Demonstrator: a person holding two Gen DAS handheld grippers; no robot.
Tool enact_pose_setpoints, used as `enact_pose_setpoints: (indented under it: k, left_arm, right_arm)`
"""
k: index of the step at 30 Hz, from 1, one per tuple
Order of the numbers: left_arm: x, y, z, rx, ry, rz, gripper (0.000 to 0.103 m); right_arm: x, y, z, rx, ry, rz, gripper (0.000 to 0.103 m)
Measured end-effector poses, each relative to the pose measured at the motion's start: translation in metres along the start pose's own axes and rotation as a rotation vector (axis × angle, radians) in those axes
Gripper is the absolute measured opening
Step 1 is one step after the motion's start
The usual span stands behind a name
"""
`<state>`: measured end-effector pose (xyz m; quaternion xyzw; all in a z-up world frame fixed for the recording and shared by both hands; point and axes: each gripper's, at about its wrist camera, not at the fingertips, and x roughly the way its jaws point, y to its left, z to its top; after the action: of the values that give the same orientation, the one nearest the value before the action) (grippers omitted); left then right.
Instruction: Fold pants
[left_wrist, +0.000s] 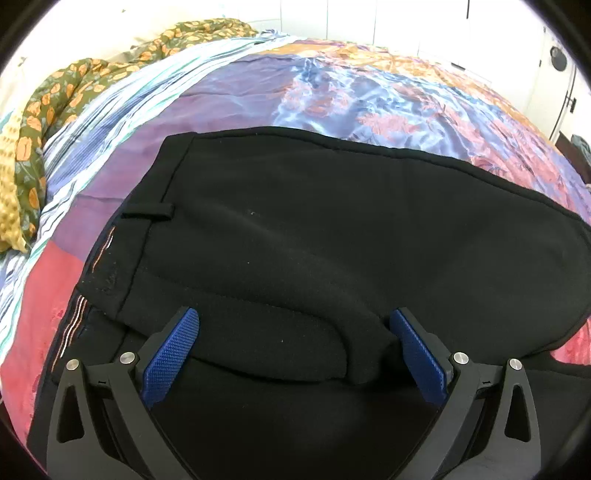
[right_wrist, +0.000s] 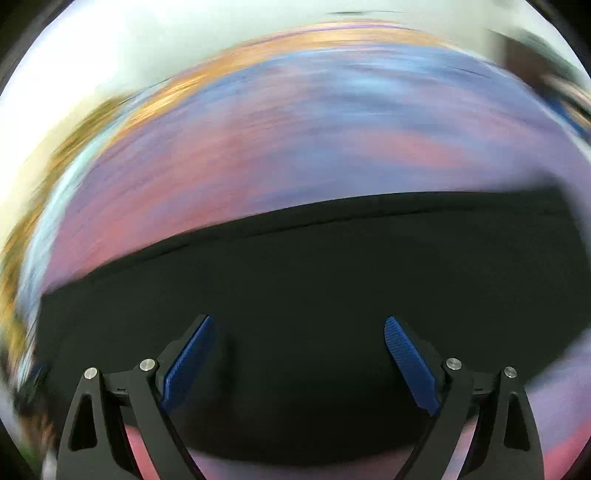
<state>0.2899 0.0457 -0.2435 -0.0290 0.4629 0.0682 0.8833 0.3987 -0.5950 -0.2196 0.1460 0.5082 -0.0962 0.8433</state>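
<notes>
Left gripper (left_wrist: 293, 326) spread wide over black fabric pants (left_wrist: 332, 229), right gripper (right_wrist: 297, 332) likewise spread, empty, above blurred pants, multicoloured satin bedspread (left_wrist: 332, 92) beneath.

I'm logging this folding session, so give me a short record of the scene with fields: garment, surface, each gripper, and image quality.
garment: black pants, lying flat, waistband with belt loop toward the left
surface: bedspread in purple, blue, pink and orange
other fabric: olive floral cloth bunched at the far left edge
left gripper: open, fingers apart over a raised fold of the pants
right gripper: open, over the pants, nothing between its fingers
image quality: left wrist view sharp; right wrist view heavily motion-blurred
</notes>
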Motion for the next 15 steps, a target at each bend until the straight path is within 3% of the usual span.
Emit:
enact_pose_setpoints:
  k: [1, 3, 6, 9, 10, 11, 12, 14, 15]
  left_arm:
    - [0.001, -0.002, -0.001, 0.006, -0.003, 0.010, 0.103]
    - [0.004, -0.004, 0.000, 0.019, -0.006, 0.031, 0.103]
    - [0.007, -0.007, 0.000, 0.026, -0.008, 0.053, 0.103]
    - [0.009, -0.008, 0.000, 0.022, -0.009, 0.062, 0.103]
    - [0.009, -0.008, 0.001, 0.019, -0.007, 0.062, 0.103]
    - [0.010, -0.008, 0.001, 0.019, -0.005, 0.063, 0.103]
    - [0.010, -0.008, 0.002, 0.018, 0.000, 0.065, 0.103]
    - [0.010, -0.009, 0.003, 0.019, 0.008, 0.069, 0.103]
    - [0.010, -0.009, 0.005, 0.019, 0.016, 0.070, 0.103]
  right_arm:
    - [-0.007, -0.034, 0.010, 0.050, -0.014, -0.096, 0.092]
    - [-0.028, -0.078, 0.028, 0.097, -0.076, -0.153, 0.092]
    - [-0.031, -0.086, 0.043, 0.087, -0.086, -0.120, 0.092]
    - [-0.012, -0.084, 0.053, 0.063, -0.050, -0.150, 0.091]
    - [-0.006, -0.088, 0.053, 0.070, -0.023, -0.138, 0.078]
    - [0.003, -0.086, 0.049, 0.076, 0.017, -0.104, 0.051]
    - [0.002, -0.093, 0.054, 0.074, 0.020, -0.100, 0.040]
    - [-0.021, -0.082, 0.046, 0.024, -0.054, -0.149, 0.008]
    - [-0.033, -0.079, 0.040, -0.002, -0.089, -0.127, 0.008]
